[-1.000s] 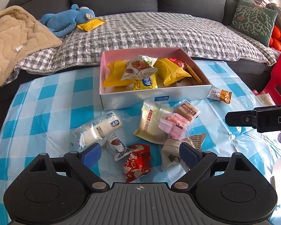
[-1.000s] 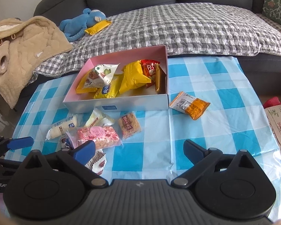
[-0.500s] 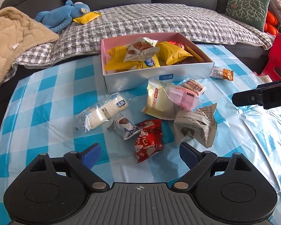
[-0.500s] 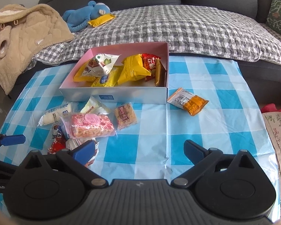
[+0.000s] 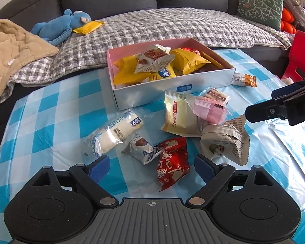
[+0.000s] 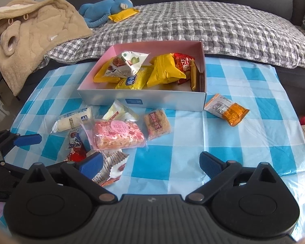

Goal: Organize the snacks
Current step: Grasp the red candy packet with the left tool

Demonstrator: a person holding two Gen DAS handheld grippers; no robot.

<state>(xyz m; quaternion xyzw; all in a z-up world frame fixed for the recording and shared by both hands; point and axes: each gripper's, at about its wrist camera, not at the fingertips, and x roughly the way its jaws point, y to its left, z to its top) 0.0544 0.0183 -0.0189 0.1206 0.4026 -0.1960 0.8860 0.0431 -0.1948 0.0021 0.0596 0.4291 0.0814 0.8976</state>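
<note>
Snacks [image 5: 173, 158] loose on checked cloth [image 5: 50, 105] at six o'clock of half-filled box [image 5: 172, 93], both claws, left [image 5: 150, 166] and right [image 6: 150, 162], released and empty above them; pickup step, probably needing descent onto red packet.

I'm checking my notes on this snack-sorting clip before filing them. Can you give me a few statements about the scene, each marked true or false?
1. The box already holds several yellow packets. True.
2. The left gripper is clamped on the red packet. False: its jaws stand open and the packet lies on the tablecloth between them, untouched.
3. The orange packet lies alone on the cloth beside the box. True.
4. The pink packet is inside the box. False: it lies on the cloth in front of it.
5. The right gripper holds nothing. True.
</note>
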